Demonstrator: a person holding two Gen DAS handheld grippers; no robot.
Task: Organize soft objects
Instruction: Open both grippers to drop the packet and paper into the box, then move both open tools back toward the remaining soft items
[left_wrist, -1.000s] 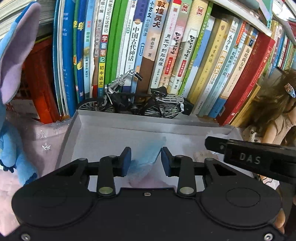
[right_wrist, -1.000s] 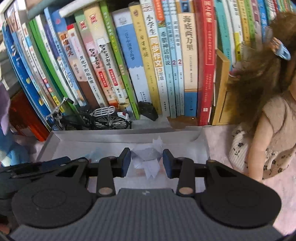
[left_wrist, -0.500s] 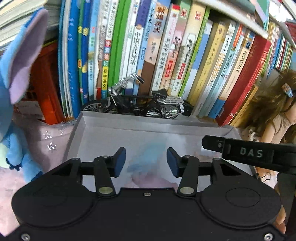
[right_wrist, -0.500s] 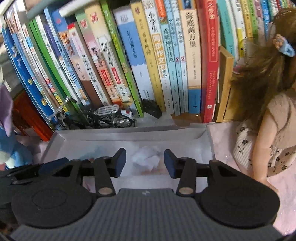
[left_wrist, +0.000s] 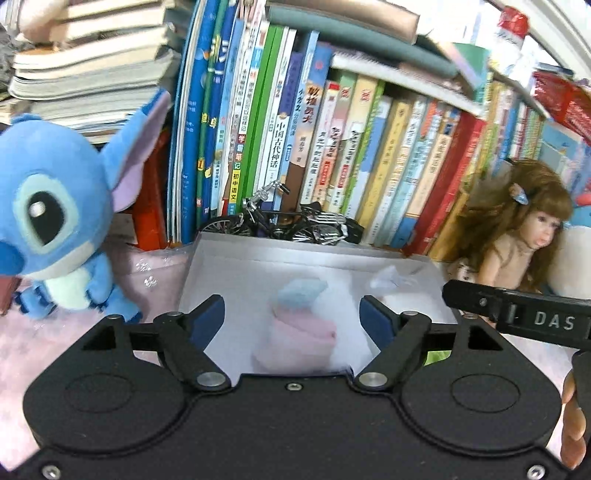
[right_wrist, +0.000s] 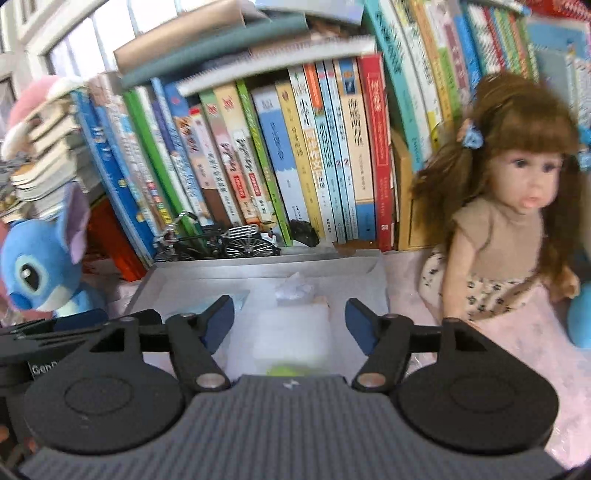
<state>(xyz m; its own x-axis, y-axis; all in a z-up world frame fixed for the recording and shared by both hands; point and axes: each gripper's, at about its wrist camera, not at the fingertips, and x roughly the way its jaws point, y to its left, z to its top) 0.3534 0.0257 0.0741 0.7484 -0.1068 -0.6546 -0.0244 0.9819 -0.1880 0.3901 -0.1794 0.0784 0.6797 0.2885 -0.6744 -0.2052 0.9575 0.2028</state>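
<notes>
Both jaws stand spread wide, gripping nothing. Between the left gripper's (left_wrist: 291, 317) fingers lies a bagged pink-and-blue bundle (left_wrist: 299, 325) inside the grey box (left_wrist: 258, 258). Between the right gripper's (right_wrist: 290, 319) fingers lies a white packet (right_wrist: 291, 332) in the same box. A blue plush (left_wrist: 48, 221) sits left of the jaws, a doll (right_wrist: 517, 221) right.

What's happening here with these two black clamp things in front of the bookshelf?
A person holds two grippers over a shallow grey box, sorting soft items. The left gripper is open above a bagged pink and blue bundle lying in the box. The right gripper is open over a white bagged bundle. Neither grips anything.
</notes>
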